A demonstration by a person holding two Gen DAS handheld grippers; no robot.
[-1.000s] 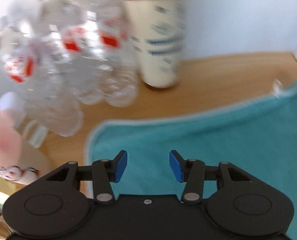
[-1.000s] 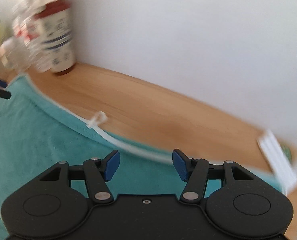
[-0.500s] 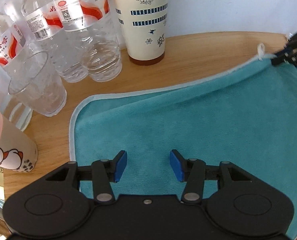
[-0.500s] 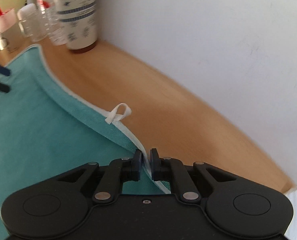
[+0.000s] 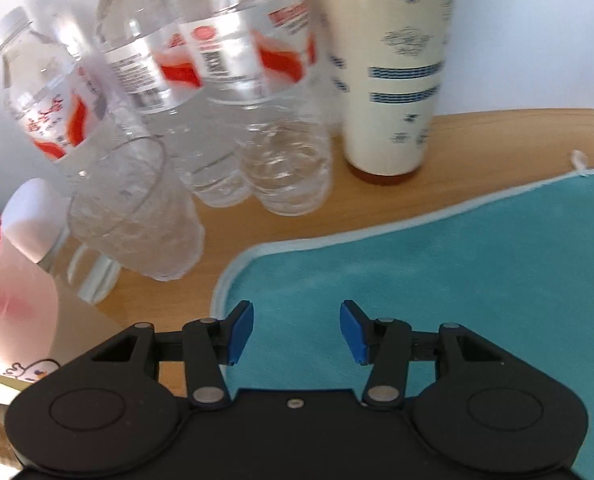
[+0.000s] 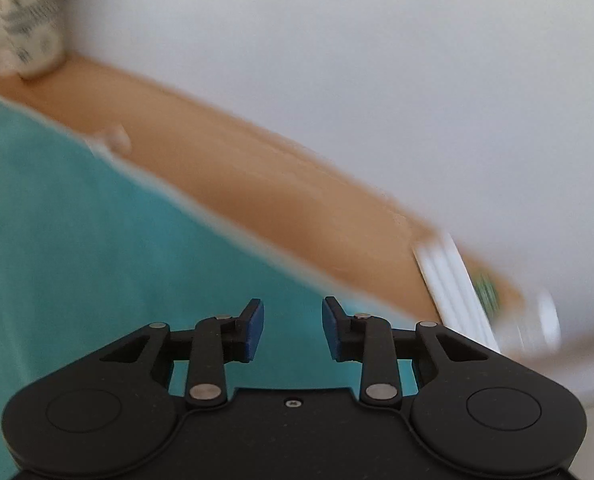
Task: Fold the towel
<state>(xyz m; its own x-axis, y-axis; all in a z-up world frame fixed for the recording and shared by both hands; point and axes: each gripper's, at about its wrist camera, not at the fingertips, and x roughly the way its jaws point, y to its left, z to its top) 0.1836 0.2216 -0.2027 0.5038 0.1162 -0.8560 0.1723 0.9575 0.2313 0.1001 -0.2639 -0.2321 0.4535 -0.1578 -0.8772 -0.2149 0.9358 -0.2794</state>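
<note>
The teal towel [image 5: 437,280] is seen spread flat on the wooden table [image 5: 497,140], with a pale bound hem along its far edge and a rounded corner near the left gripper [image 5: 293,332]. No fold is visible in the part shown; whether it lies single or already doubled cannot be told from the edges in view. A small white hanging loop [image 5: 579,160] is sewn to the far hem. The cloth is judged soft, light and limp, likely to sag and drag when lifted, with a plush pile that should be gripped readily rather than slip. Hold is best taken at the bound hem near the corners, where the cloth is firmest.

Both tongs are held apart and empty: the left widely, over the near-left corner; the right gripper [image 6: 293,330] somewhat narrower, over cloth near the far hem, in a blurred view.

Close behind the corner stand clear water bottles [image 5: 225,92], a plastic cup [image 5: 133,216] and a tall patterned cup [image 5: 389,80], which could be toppled by a swung edge.
</note>
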